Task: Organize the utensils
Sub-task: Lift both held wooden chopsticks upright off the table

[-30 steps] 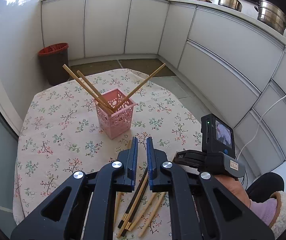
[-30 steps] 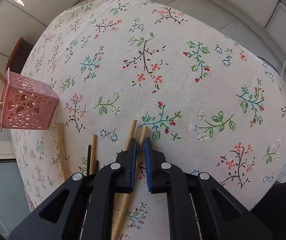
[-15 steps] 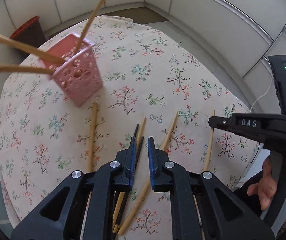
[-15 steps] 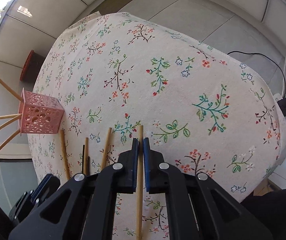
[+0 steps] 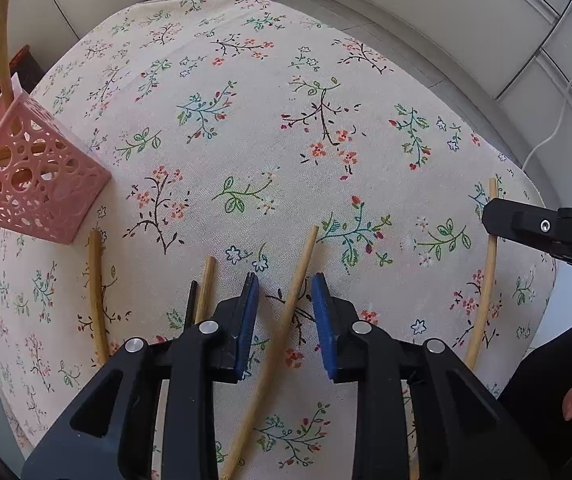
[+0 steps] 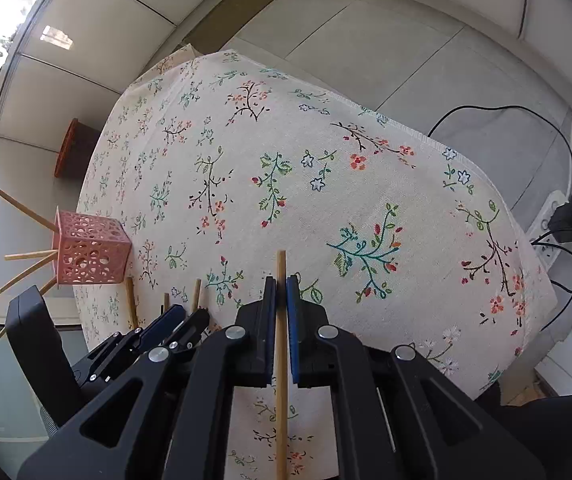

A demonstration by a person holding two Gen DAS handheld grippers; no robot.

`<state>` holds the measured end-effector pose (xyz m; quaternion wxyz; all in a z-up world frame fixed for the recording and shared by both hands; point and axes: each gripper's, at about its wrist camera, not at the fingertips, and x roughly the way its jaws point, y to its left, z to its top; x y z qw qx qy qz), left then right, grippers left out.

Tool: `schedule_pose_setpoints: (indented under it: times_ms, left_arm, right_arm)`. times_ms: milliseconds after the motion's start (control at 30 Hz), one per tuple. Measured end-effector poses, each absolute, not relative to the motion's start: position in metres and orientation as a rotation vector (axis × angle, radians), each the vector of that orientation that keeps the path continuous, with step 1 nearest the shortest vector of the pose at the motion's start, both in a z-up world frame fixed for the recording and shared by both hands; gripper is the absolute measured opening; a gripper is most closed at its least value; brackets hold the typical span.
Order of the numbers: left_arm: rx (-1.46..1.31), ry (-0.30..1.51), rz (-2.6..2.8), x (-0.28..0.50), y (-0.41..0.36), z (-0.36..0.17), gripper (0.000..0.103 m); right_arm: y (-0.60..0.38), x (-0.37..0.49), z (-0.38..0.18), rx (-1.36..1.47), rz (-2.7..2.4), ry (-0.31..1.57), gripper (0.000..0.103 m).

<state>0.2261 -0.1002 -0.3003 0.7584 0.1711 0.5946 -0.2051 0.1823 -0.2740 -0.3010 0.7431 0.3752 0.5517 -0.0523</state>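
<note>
Floral tablecloth point(image 5: 246, 92) over a round table, white cabinets and tiled floor behind. Going left to right in the left wrist view: pink holder point(image 5: 34, 188) at the far left edge with a few chopsticks already standing in it, then loose chopsticks on the cloth: one just below the holder point(image 5: 96, 292), a dark one point(image 5: 190, 304) touching a pale one point(image 5: 207, 284), then a pale one point(image 5: 286, 328) lying between the spread fingers of the left gripper point(image 5: 284, 300), jaws wide, nothing pinched. Far right, another stick point(image 5: 485, 280) passes under the right tool's tip.

Right wrist view: holder point(image 6: 92, 254) at left, left gripper point(image 6: 166, 324) low beside it, then the right gripper point(image 6: 280, 308) pressed together on a chopstick point(image 6: 281, 360), which runs straight out past the tips. It looks lifted off the cloth, though I can't be sure.

Handling guess: sticks are light, stiff, thin and smooth, so likely to pivot or slip in the pads. Pinch near the middle, square across, for balance. The cloth may drag if the tips scrape it. The holder is light plastic and could tip if knocked.

Only the right view shows the pinch, plus the floor cables and power strip point(image 6: 541, 232). Only the left view shows the stick centred in the open jaws and the close lattice of the holder.
</note>
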Motion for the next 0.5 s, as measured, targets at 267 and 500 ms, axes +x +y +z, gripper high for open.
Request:
schedule_pose_setpoints:
  times_ms: [267, 500]
  left_arm:
    - [0.29, 1.192, -0.48, 0.207, -0.08, -0.26, 0.004]
    - [0.197, 0.96, -0.506, 0.155, -0.049, -0.173, 0.004]
  right_arm:
    - [-0.259, 0.17, -0.268, 0.76, -0.045, 1.137, 0.006]
    - [-0.237, 0.149, -0.216, 0.675, 0.071, 1.039, 0.006]
